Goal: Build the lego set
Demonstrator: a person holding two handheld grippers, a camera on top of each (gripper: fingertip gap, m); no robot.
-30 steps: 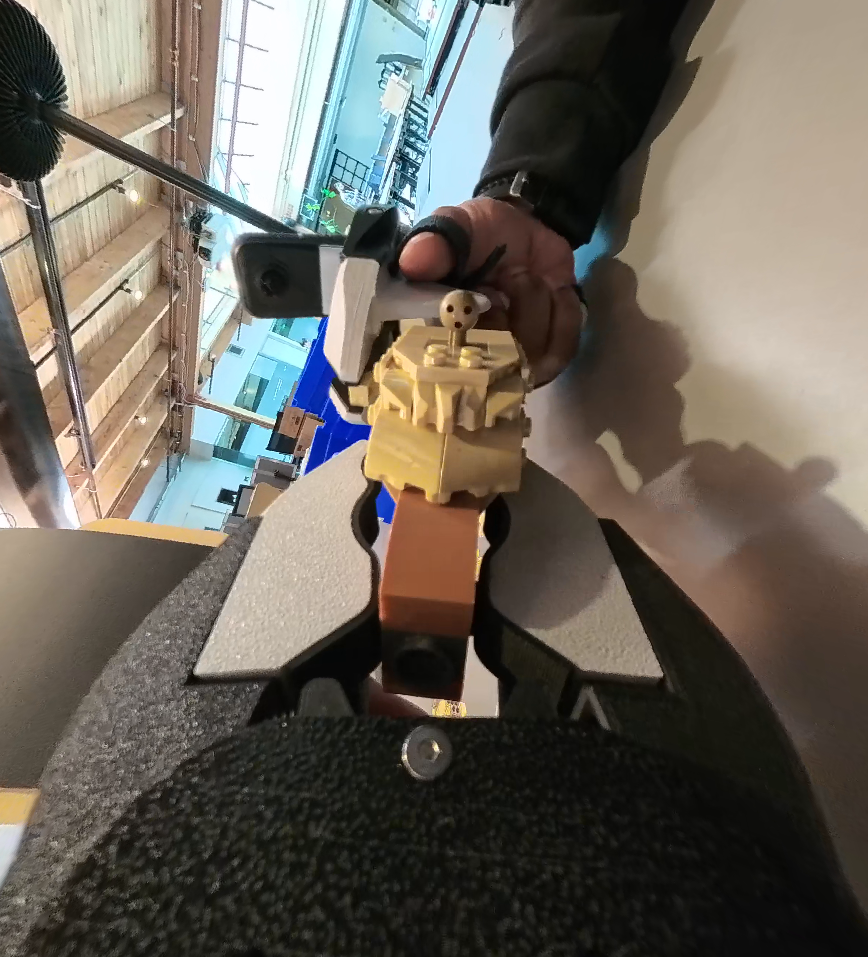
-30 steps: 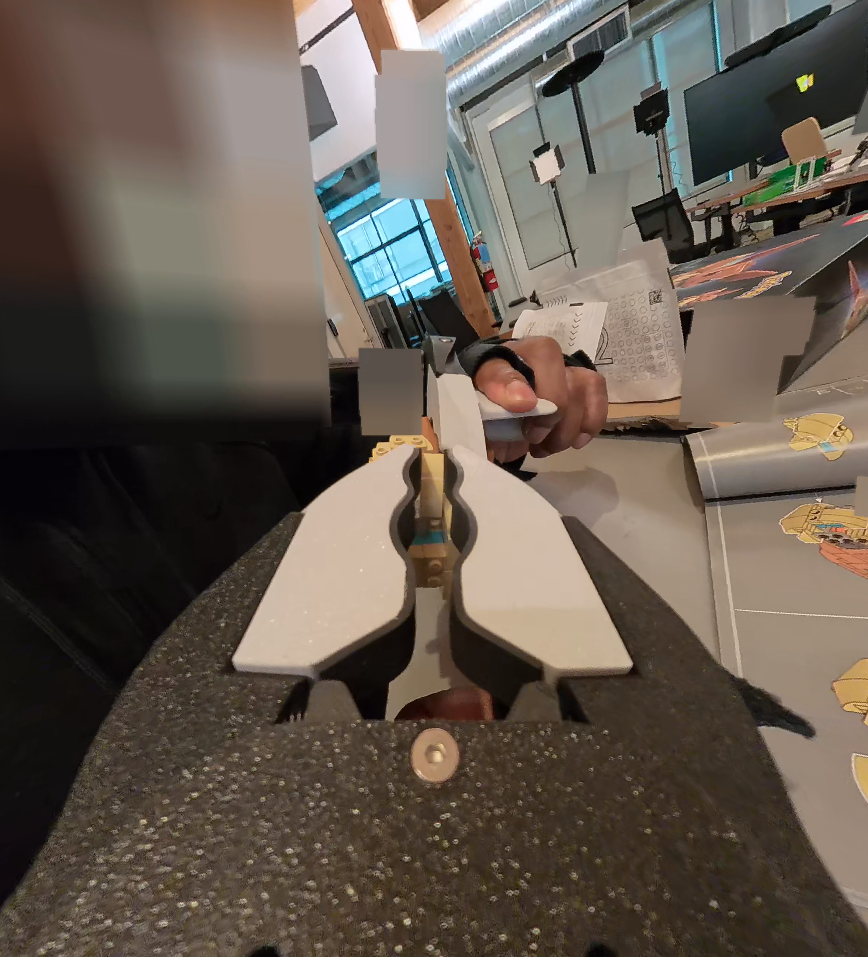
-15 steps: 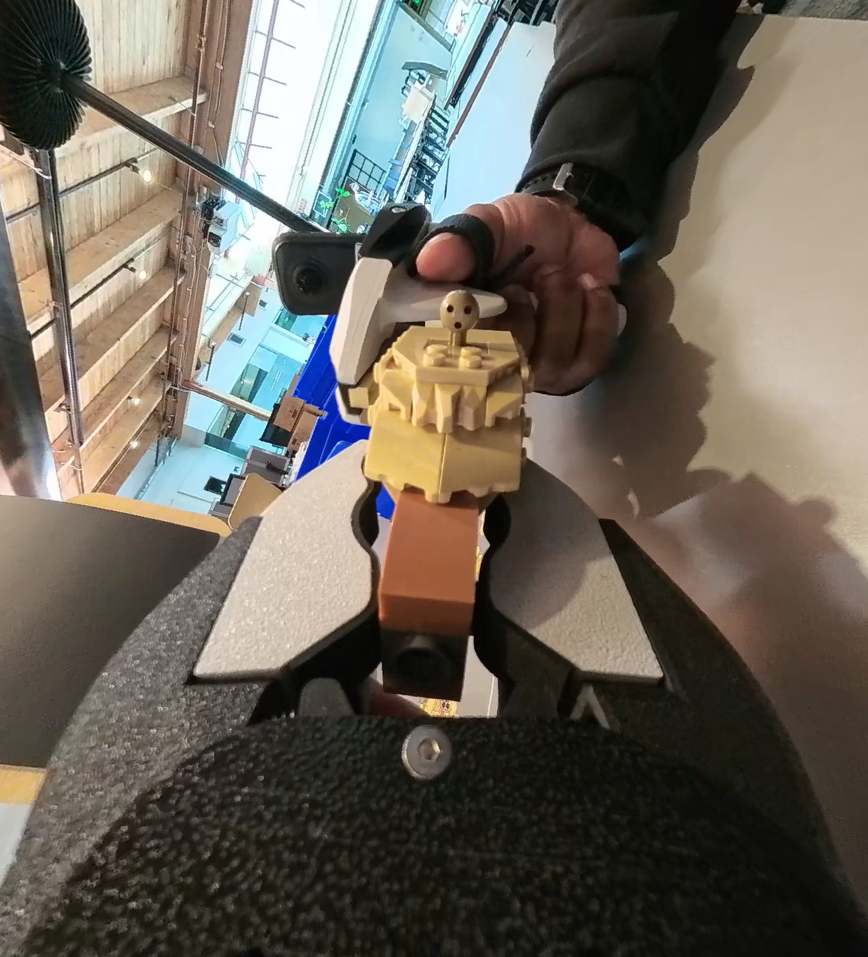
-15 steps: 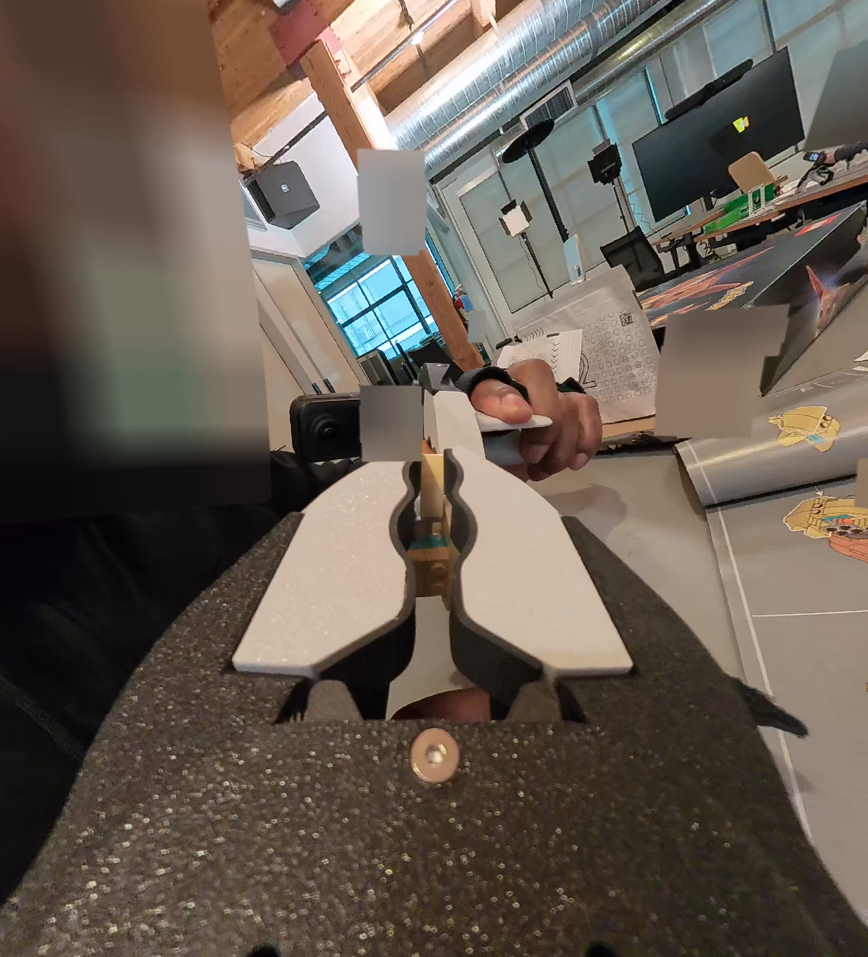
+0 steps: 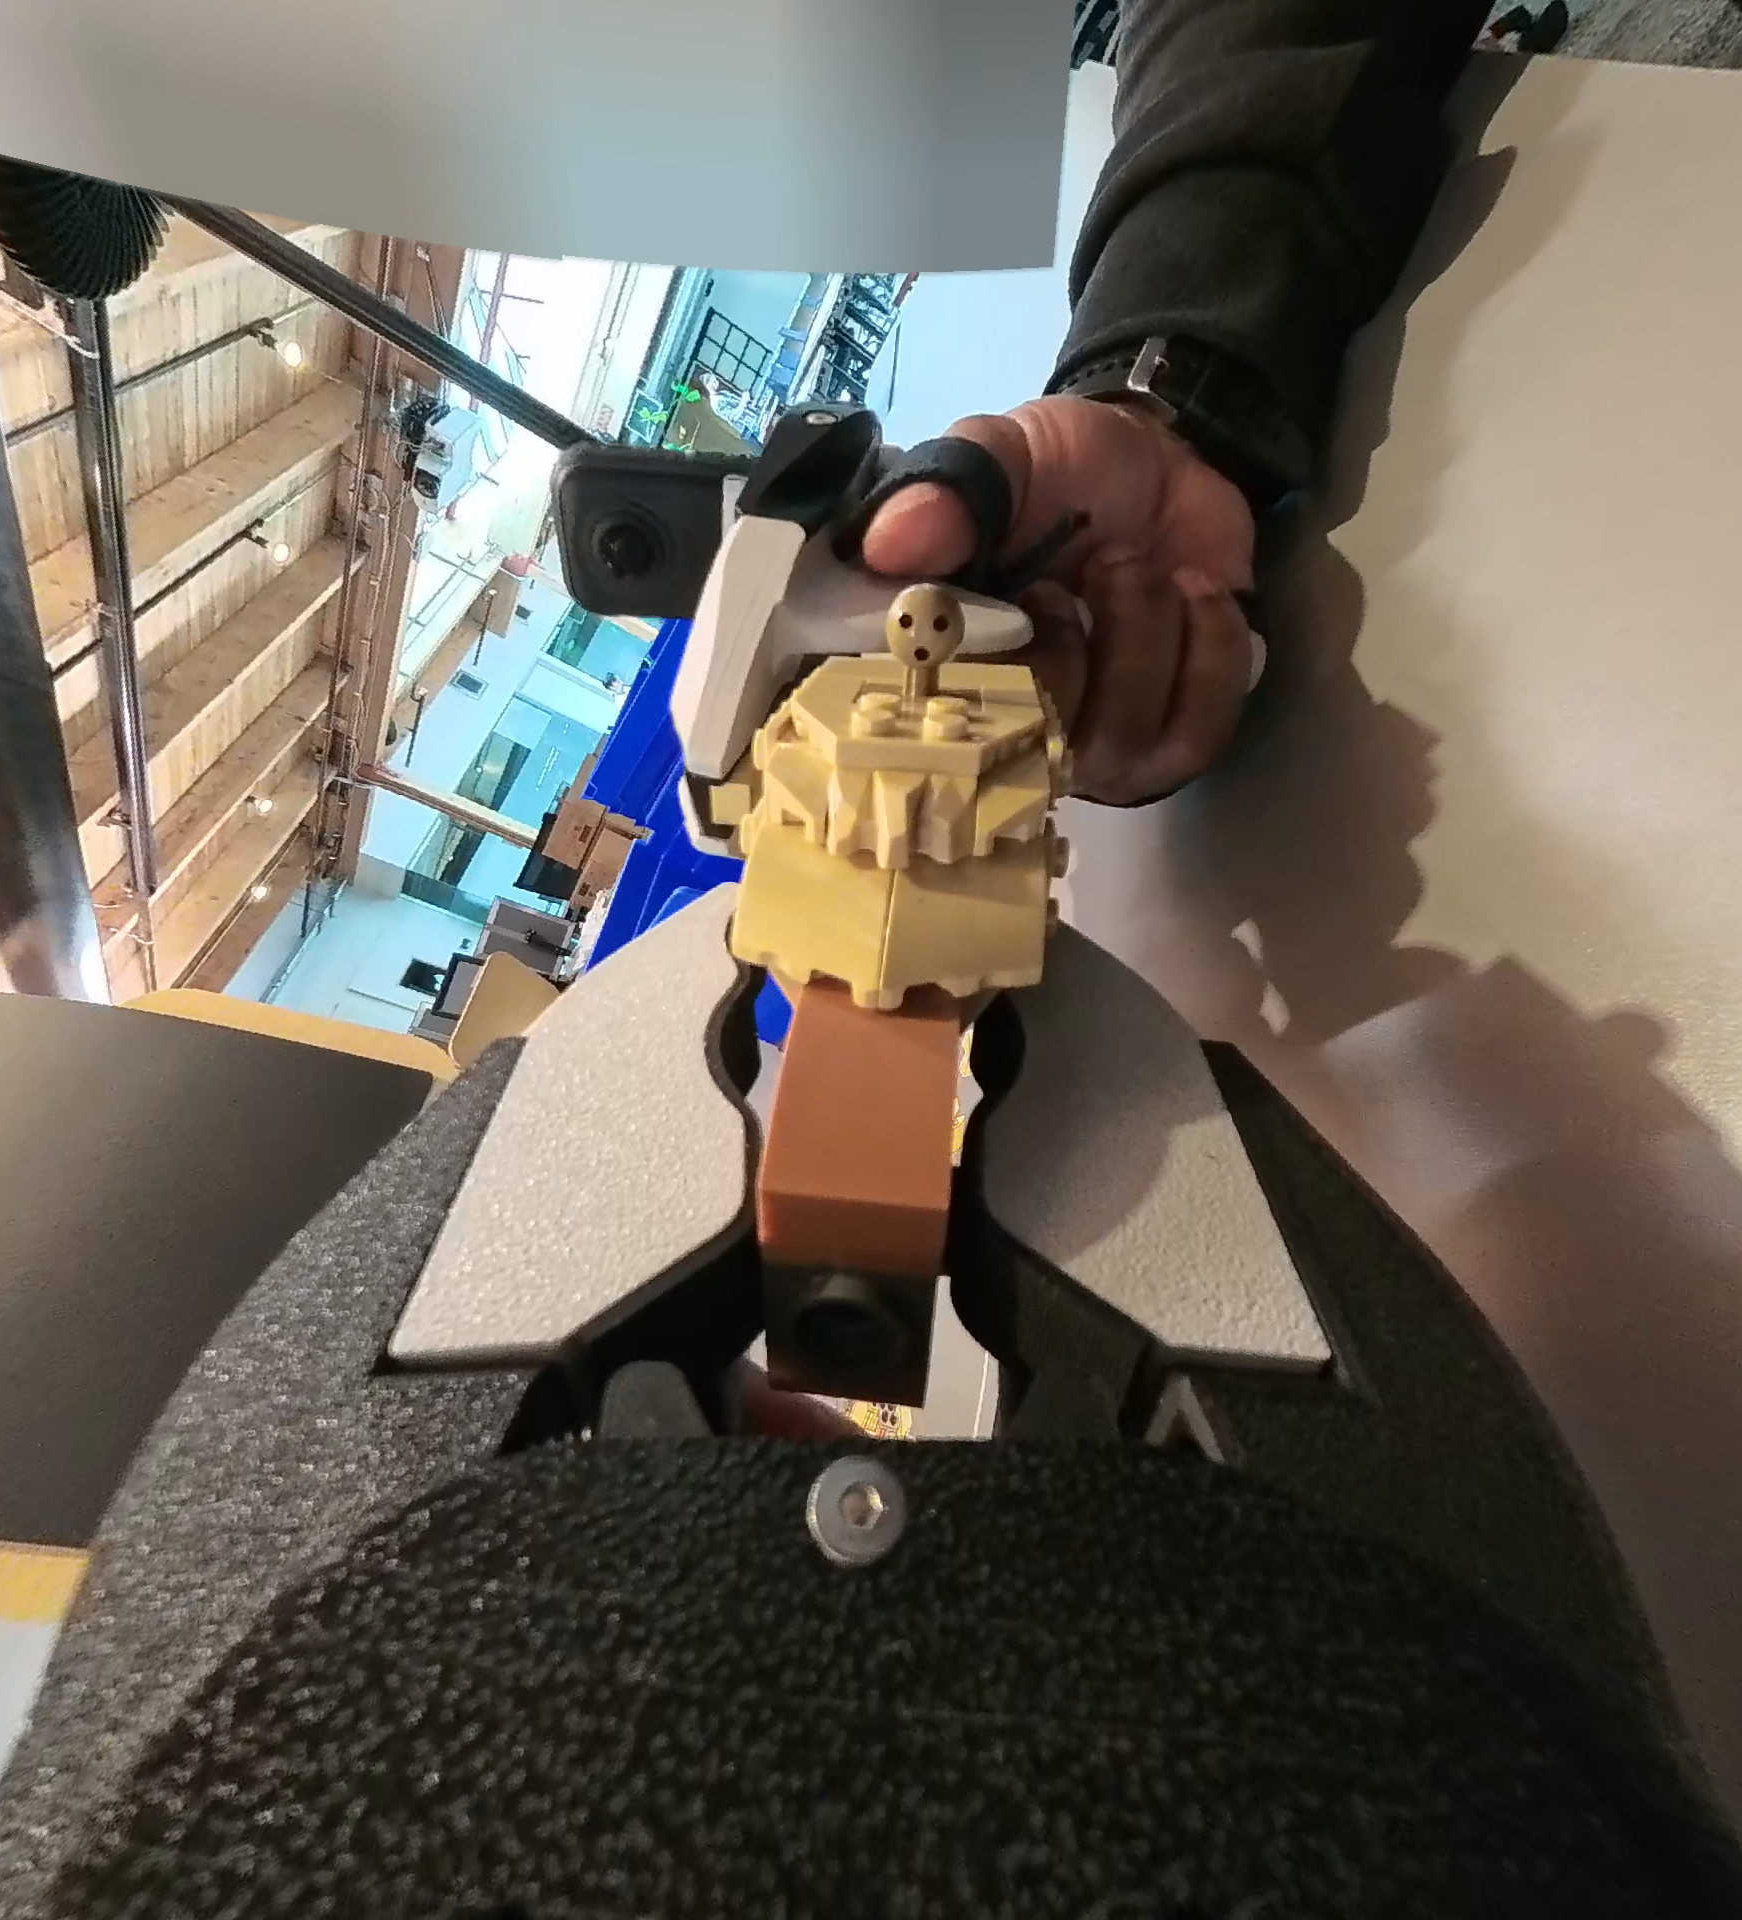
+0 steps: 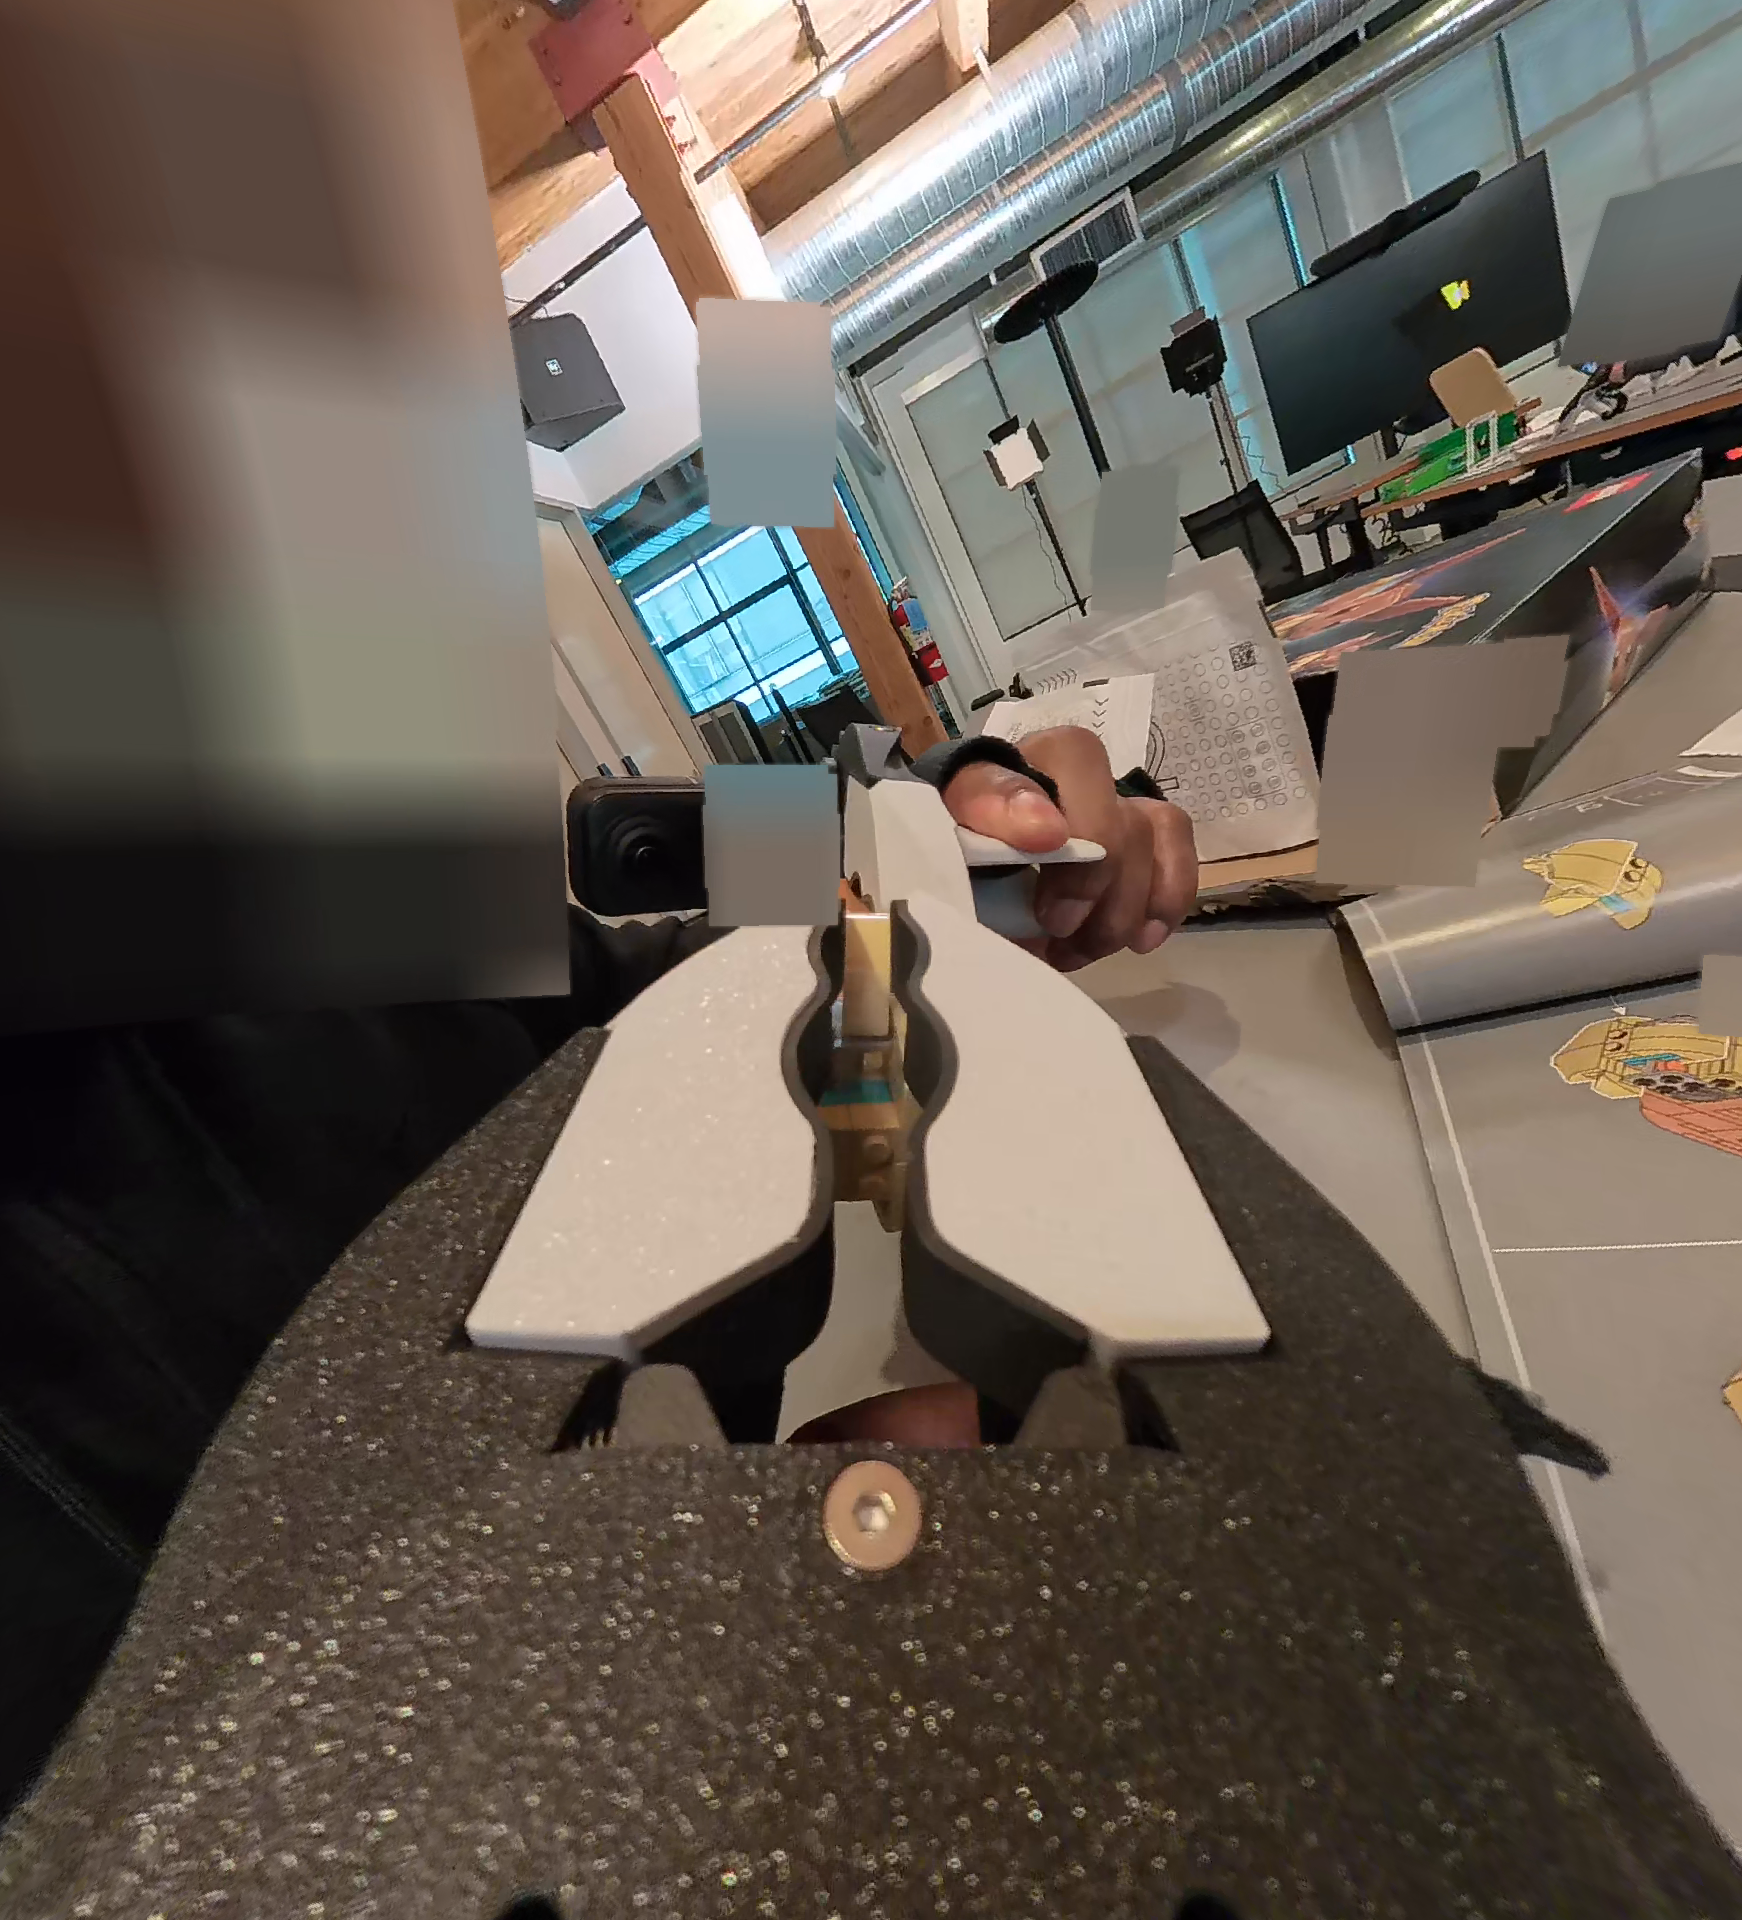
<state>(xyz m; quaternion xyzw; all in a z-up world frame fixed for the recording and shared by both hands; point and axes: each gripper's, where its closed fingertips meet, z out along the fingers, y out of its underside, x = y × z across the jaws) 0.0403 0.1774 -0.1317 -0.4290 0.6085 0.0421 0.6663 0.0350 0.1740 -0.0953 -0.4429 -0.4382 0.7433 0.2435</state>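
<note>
Brick model (image 5: 888, 862) between jaws (booklet (image 6: 1625, 1143) right)

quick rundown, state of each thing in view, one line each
left hand-held gripper: shut on the brown brick stem
tan brick model: held off the table, ball-topped pin pointing away from the camera
right hand-held gripper: shut on a thin tan brick piece
thin tan brick piece: clamped edge-on
instruction sheet: lying open on the table
monitor: dark

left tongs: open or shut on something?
Shut on the brick model: both fingers of the left tongs press the sides of its brown block, and the tan part sticks out past the tips.
</note>
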